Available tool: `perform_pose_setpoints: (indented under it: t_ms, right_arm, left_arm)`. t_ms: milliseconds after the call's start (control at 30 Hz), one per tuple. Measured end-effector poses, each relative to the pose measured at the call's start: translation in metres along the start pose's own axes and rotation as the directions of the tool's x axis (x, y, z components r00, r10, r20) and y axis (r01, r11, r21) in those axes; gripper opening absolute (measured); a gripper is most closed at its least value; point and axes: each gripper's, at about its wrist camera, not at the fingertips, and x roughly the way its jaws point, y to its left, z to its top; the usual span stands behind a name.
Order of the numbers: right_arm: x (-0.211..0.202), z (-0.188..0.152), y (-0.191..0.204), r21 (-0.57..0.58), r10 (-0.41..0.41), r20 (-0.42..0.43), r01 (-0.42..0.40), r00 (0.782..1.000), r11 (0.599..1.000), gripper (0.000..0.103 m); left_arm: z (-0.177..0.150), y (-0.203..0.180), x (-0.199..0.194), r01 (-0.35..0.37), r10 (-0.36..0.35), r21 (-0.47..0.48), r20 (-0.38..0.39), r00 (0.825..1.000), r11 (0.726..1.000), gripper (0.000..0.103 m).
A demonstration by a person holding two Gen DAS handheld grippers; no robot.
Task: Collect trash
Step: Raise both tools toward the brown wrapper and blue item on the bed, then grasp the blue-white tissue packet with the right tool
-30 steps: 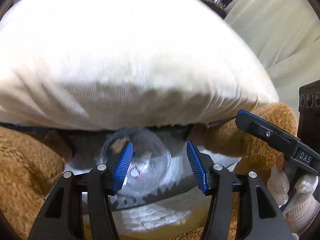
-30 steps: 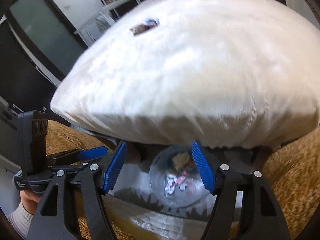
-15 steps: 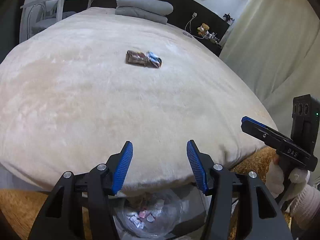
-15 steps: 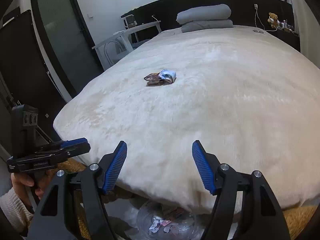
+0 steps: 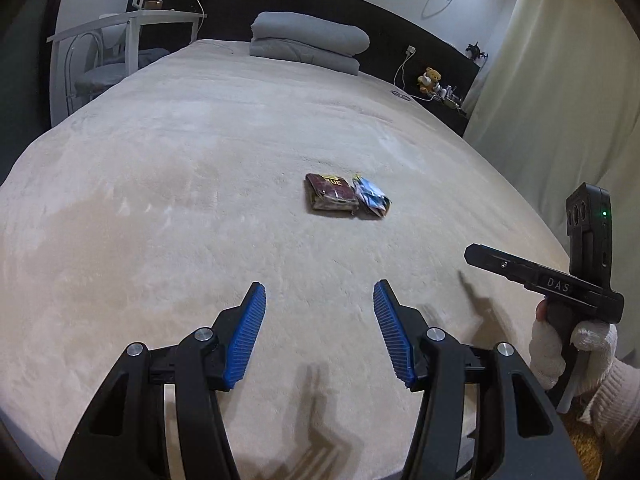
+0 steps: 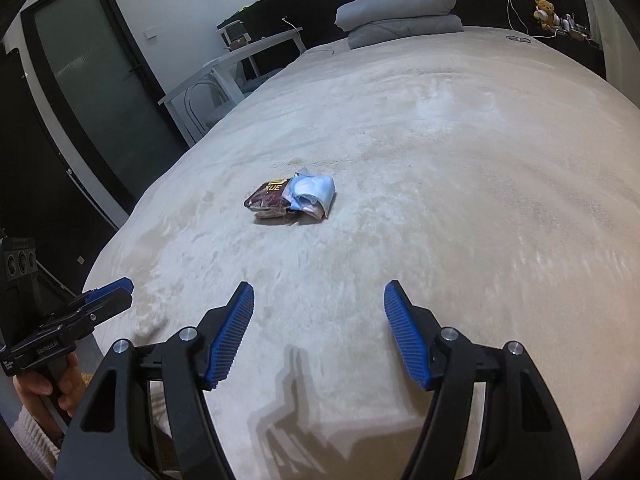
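Two pieces of trash lie side by side in the middle of the beige bed (image 5: 160,208): a dark red wrapper (image 5: 331,197) and a crumpled blue wrapper (image 5: 372,199). They also show in the right wrist view, the red wrapper (image 6: 267,199) left of the blue one (image 6: 312,196). My left gripper (image 5: 318,328) is open and empty above the bed's near part, well short of the trash. My right gripper (image 6: 319,332) is open and empty too, also short of the trash. Each gripper shows at the edge of the other's view, the right (image 5: 532,276) and the left (image 6: 92,308).
Folded grey bedding (image 5: 308,46) lies at the head of the bed against a dark headboard. A white table and chair (image 5: 116,48) stand left of the bed. A curtain (image 5: 560,80) hangs on the right. A dark door (image 6: 92,92) is at the left.
Both grippers have risen from below the bed's edge to above the bed. The clear bag of trash under the edge has dropped out of view. The wrappers look nearer.
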Motion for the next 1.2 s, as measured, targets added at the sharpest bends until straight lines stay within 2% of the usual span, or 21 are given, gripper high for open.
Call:
perform_pose_setpoints:
  t_ms: [100, 300, 333, 733, 800, 867, 967, 1067, 1200]
  right_arm:
    - [0.022, 0.015, -0.001, 0.023, 0.01, -0.003, -0.01, 1.0, 1.0, 0.074]
    - [0.061, 0.041, 0.001, 0.04, 0.003, -0.012, -0.003, 1.0, 0.999, 0.074]
    - [0.067, 0.044, 0.001, 0.042, 0.005, -0.014, -0.004, 1.0, 0.999, 0.079]
    - [0.126, 0.073, 0.001, 0.103, 0.025, -0.052, -0.019, 0.998, 0.995, 0.08]
    - [0.131, 0.075, 0.003, 0.094, 0.029, -0.058, -0.023, 0.998, 0.995, 0.074]
    - [0.136, 0.075, 0.005, 0.081, 0.01, -0.074, -0.004, 0.997, 0.997, 0.062]
    - [0.136, 0.075, 0.005, 0.085, 0.02, -0.068, -0.015, 0.997, 0.996, 0.05]
    - [0.134, 0.077, 0.003, 0.095, 0.034, -0.069, -0.028, 0.997, 0.995, 0.048]
    - [0.127, 0.076, 0.001, 0.094, 0.031, -0.064, -0.025, 0.998, 0.995, 0.047]
  left_arm:
    - [0.011, 0.007, 0.008, -0.014, 0.014, 0.007, 0.005, 1.0, 1.0, 0.055]
    - [0.024, 0.02, 0.023, -0.04, 0.04, 0.015, -0.006, 0.999, 0.999, 0.055]
    - [0.025, 0.021, 0.026, -0.043, 0.043, 0.021, -0.007, 0.999, 0.999, 0.055]
    - [0.038, 0.034, 0.047, -0.066, 0.067, 0.039, -0.038, 0.997, 0.997, 0.055]
    - [0.039, 0.036, 0.05, -0.073, 0.075, 0.041, -0.046, 0.996, 0.996, 0.055]
    - [0.04, 0.038, 0.051, -0.072, 0.073, 0.032, -0.052, 0.996, 0.997, 0.055]
    - [0.04, 0.039, 0.053, -0.072, 0.073, 0.032, -0.059, 0.996, 0.997, 0.056]
    - [0.041, 0.039, 0.053, -0.067, 0.068, 0.027, -0.058, 0.996, 0.997, 0.065]
    - [0.042, 0.035, 0.055, -0.067, 0.069, 0.035, -0.062, 0.996, 0.997, 0.065]
